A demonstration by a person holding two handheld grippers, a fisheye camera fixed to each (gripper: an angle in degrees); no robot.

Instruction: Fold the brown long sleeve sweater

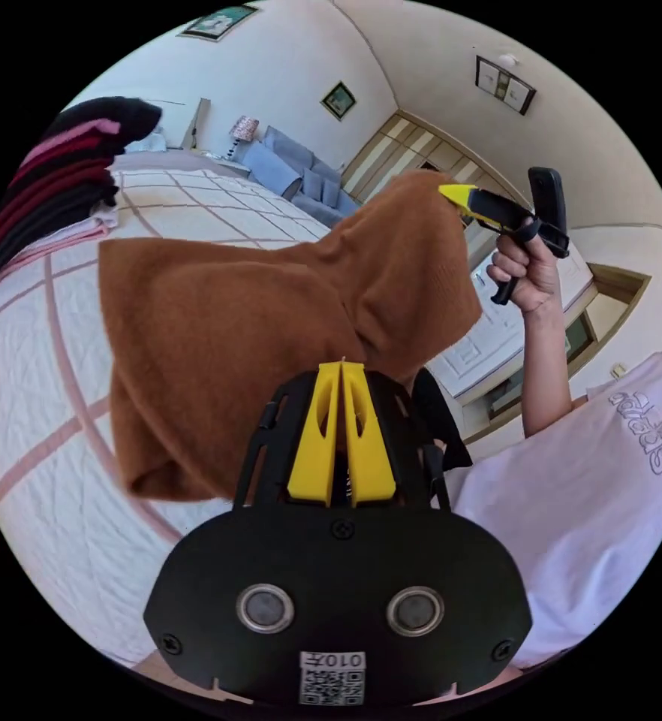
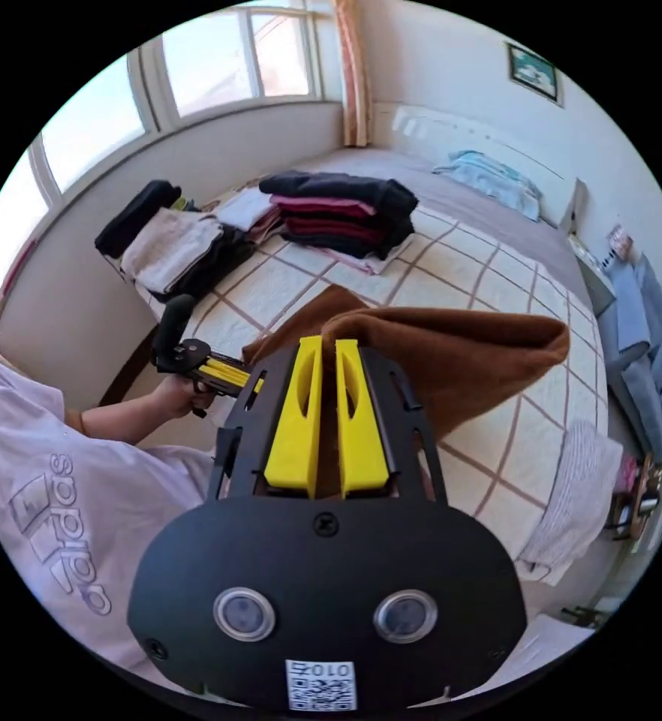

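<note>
Sweater (image 1: 271, 315) aloft over bed (image 1: 38, 375) | left gripper (image 1: 342, 368), right gripper (image 2: 322, 342) both pinching its edge | thin bite, could slip free

A quilted checked bed (image 2: 488, 278) under bright windows (image 2: 218, 60), pale walls, a blue sofa (image 1: 293, 176) beyond

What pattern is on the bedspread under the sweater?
White bedspread with a pinkish-brown grid of lines; clearest in the right gripper view.
</note>
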